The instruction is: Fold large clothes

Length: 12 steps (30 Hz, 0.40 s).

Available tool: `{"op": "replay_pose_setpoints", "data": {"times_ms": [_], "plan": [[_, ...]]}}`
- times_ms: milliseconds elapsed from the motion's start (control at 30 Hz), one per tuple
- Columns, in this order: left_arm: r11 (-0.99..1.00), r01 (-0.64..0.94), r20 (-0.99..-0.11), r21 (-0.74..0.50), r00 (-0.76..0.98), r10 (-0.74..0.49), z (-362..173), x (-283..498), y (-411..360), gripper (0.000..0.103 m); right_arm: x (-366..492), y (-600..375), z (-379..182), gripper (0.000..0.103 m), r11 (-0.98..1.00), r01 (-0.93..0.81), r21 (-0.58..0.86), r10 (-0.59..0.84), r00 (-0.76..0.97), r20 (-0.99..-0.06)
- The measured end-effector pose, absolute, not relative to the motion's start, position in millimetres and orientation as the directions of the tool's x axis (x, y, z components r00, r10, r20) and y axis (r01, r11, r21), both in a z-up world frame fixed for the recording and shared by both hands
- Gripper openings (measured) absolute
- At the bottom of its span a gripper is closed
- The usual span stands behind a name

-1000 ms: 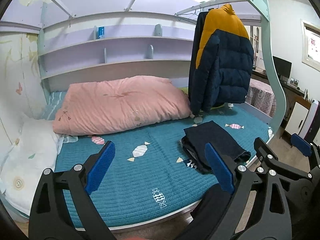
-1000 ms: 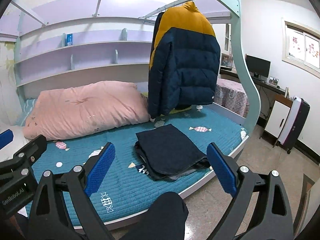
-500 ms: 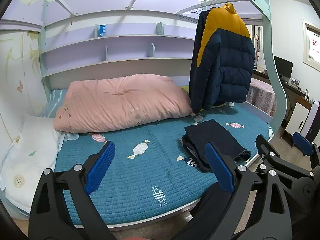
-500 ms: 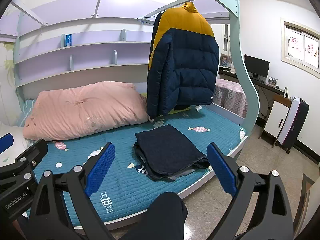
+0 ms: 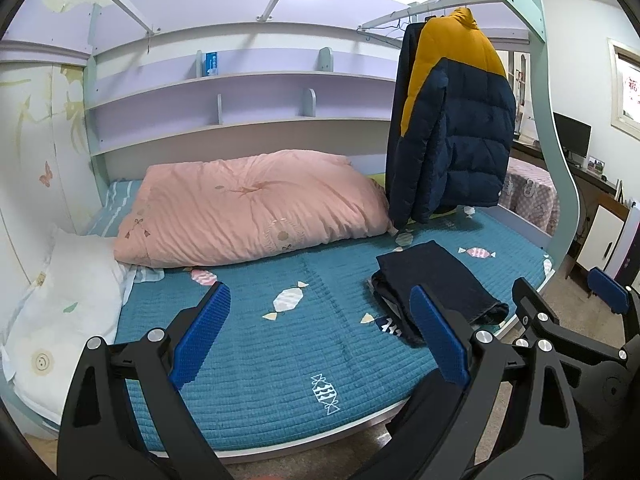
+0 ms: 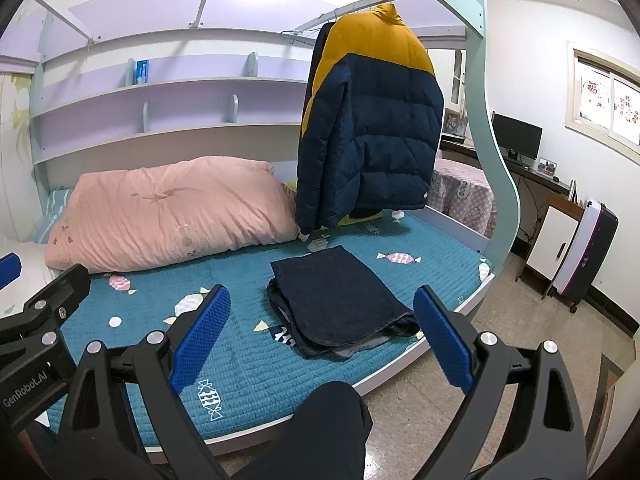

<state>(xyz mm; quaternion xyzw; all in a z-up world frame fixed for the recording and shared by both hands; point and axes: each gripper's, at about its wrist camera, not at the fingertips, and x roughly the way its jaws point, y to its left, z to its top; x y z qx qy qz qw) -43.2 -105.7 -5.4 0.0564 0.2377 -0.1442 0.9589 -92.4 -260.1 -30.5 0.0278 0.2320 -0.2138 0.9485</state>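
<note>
Right wrist view puts the folded dark garment (image 6: 338,300) almost dead ahead of the right tongs (image 6: 322,338), lying on the teal bed cover (image 6: 248,364) near the bed's front edge, its long axis running from the pink quilt (image 6: 168,212) side obliquely toward the edge. It looks already folded into a flat stack. Above and behind the folded garment hangs the navy and yellow puffer jacket (image 6: 368,128), on a rail of the bed frame, its hem clear of the cover; I judge this the next large piece to fold.

From the left wrist view the same folded garment (image 5: 436,288) sits off to the right of the left tongs (image 5: 320,338), and the jacket (image 5: 452,128) hangs further right and up. So the right tongs are the nearer pair to both pieces.

Both pairs of tongs are spread wide with nothing between their blue pads (image 6: 200,336), held back from the bed edge. Reaching the jacket would mean going up and forward, over the folded garment.
</note>
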Motion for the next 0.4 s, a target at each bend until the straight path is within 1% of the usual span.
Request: {"op": "replay_pose_setpoints", "data": {"times_ms": [400], "plan": [[0.955, 0.296, -0.491, 0.027, 0.836, -0.245, -8.2, -35.2, -103.1, 0.092, -85.8, -260.2, -30.9, 0.090, 0.909, 0.412, -0.058, -0.391, 0.799, -0.458]]}}
